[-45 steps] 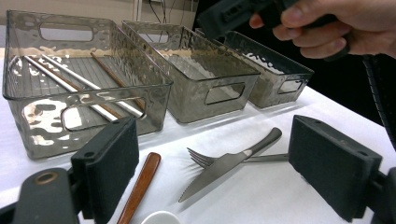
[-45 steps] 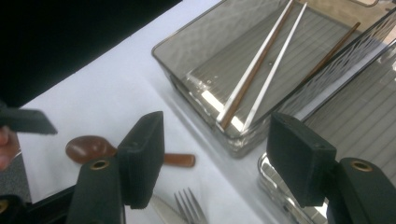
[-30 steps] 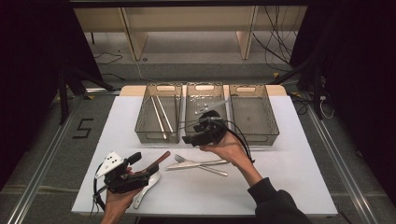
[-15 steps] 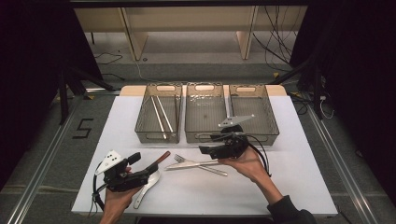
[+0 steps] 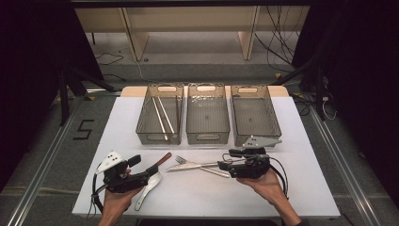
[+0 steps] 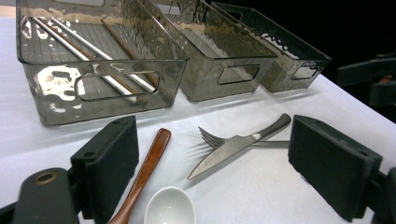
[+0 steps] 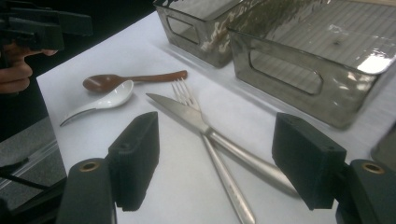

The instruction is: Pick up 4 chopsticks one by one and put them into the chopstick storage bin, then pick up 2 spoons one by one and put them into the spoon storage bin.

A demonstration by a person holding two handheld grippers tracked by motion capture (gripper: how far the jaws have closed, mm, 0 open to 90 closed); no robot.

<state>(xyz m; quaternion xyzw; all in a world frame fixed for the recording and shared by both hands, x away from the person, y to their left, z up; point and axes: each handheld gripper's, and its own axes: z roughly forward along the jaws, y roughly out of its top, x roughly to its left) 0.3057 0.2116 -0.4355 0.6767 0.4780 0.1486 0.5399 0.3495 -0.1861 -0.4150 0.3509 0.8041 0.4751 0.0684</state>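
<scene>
Right gripper (image 7: 215, 161) jaws spread and just been opening, nothing pinched; knife (image 7: 187, 114) crossed over fork (image 7: 219, 168) right ahead between them.

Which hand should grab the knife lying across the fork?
Right. The right gripper is open at the handles of the knife and fork; the left gripper sits by the spoons.
</scene>
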